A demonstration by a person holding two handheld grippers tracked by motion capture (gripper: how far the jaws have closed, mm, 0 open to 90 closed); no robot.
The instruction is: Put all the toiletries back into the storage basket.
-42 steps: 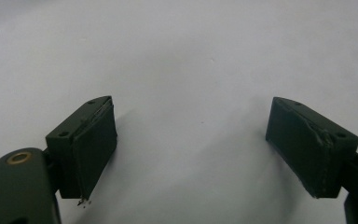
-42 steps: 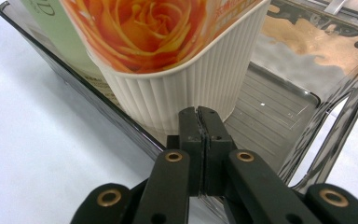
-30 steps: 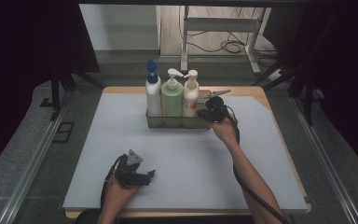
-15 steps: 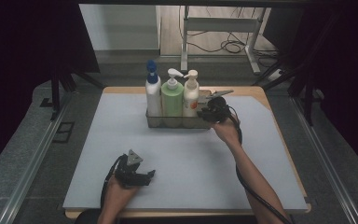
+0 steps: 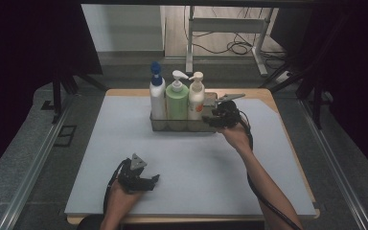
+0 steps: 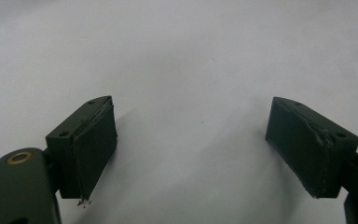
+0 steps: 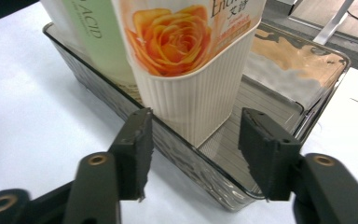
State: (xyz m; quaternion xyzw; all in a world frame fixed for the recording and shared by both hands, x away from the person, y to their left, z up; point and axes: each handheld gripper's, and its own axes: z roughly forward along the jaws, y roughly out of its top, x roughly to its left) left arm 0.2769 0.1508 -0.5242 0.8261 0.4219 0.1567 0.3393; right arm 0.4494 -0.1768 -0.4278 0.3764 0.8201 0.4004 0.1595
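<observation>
A clear grey tray (image 5: 182, 126) at the back of the mat holds three pump bottles in a row: a white one with a blue cap (image 5: 157, 98), a green one (image 5: 177, 101) and a cream one (image 5: 196, 99). My right gripper (image 5: 212, 121) is at the tray's right end. In the right gripper view its jaws (image 7: 193, 149) straddle the tray's near wall (image 7: 200, 179) in front of the cream rose-label bottle (image 7: 191, 84). They have just been opening, and the pads touch nothing. My left gripper (image 5: 153, 181) rests open near the front edge, over bare mat (image 6: 191, 144).
A pale mat (image 5: 100, 158) covers the wooden table (image 5: 268, 96). The right part of the tray floor (image 7: 261, 107) holds nothing. A cable trails from the right gripper along the forearm (image 5: 258, 182). Desk legs and cables stand behind the table (image 5: 230, 45).
</observation>
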